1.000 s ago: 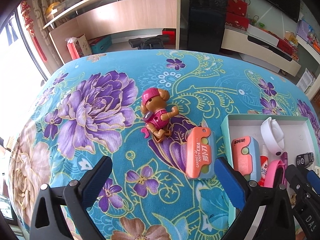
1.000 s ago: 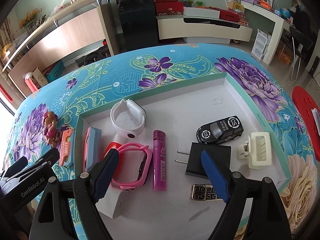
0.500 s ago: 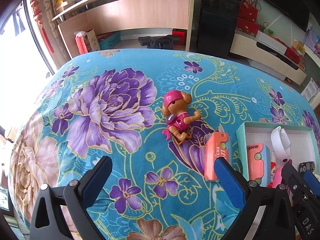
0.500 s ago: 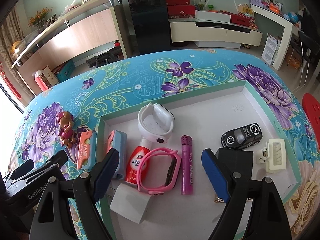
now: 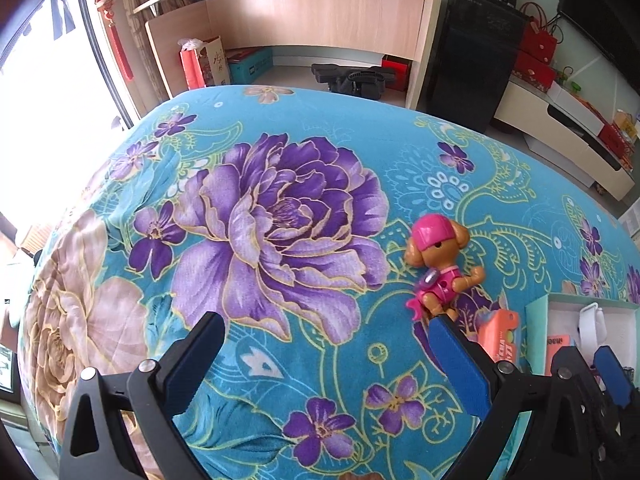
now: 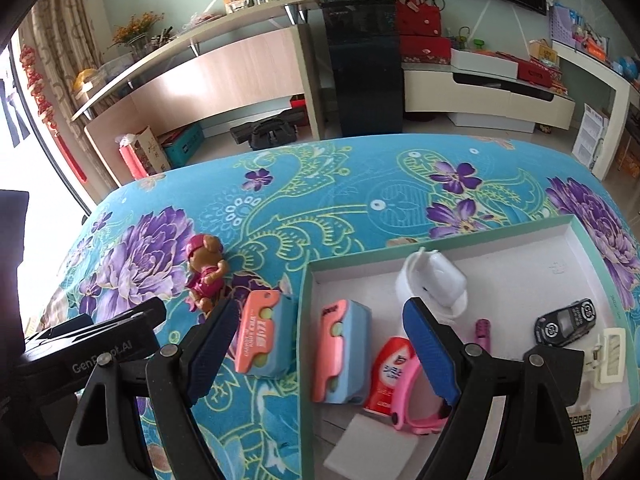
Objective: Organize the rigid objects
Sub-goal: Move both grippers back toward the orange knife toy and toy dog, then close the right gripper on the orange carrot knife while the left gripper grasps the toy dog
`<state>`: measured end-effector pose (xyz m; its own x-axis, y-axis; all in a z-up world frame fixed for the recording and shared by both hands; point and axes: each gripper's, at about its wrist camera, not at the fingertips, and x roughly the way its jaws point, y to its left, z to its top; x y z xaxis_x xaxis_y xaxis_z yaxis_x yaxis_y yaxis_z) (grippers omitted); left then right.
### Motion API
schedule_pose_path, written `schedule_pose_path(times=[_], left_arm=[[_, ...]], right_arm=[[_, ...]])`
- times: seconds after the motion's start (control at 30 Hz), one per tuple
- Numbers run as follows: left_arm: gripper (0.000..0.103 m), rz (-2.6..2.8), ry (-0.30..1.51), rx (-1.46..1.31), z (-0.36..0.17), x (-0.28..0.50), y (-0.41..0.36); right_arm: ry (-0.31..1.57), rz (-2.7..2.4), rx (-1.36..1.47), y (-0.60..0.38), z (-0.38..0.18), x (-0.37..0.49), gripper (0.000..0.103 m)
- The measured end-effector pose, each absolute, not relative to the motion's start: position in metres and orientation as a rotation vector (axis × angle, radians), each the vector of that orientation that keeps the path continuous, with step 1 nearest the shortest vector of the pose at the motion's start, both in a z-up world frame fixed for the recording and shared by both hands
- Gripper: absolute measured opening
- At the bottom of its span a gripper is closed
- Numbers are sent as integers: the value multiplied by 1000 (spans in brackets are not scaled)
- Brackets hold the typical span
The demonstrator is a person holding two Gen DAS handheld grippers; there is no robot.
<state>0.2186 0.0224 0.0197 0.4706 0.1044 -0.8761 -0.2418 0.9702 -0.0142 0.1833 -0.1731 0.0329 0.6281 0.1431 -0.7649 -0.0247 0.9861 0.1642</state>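
Both grippers farther left than before, jaws apart, toy dog [image 5: 438, 266] beyond right pad.

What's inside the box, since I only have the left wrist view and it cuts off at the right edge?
Observer: The right wrist view shows the white-floored tray with a mint rim holding a second pink-and-blue carrot knife, lying flat.
Operator: Anything else in there?
Observer: A small black toy car sits near the tray's right side, beside a cream plastic hair claw.
Operator: Is the right gripper holding something?
Observer: No. The right gripper hangs open over the tray's left edge, with nothing pressed between its blue pads.
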Motion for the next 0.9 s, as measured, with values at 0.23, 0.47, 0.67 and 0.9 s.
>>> schedule_pose_path(times=[0.23, 0.47, 0.67, 0.9], left_arm=[[103, 267, 1076, -211, 13, 233, 54], [103, 258, 1095, -238, 5, 236, 65], [103, 202, 1093, -248, 3, 240, 63], [103, 190, 1085, -240, 4, 242, 62]], right_arm=[[934, 197, 171, -151, 17, 195, 66], [980, 209, 79, -125, 4, 199, 54], [999, 128, 27, -119, -3, 203, 51], [1014, 61, -24, -107, -17, 210, 51]])
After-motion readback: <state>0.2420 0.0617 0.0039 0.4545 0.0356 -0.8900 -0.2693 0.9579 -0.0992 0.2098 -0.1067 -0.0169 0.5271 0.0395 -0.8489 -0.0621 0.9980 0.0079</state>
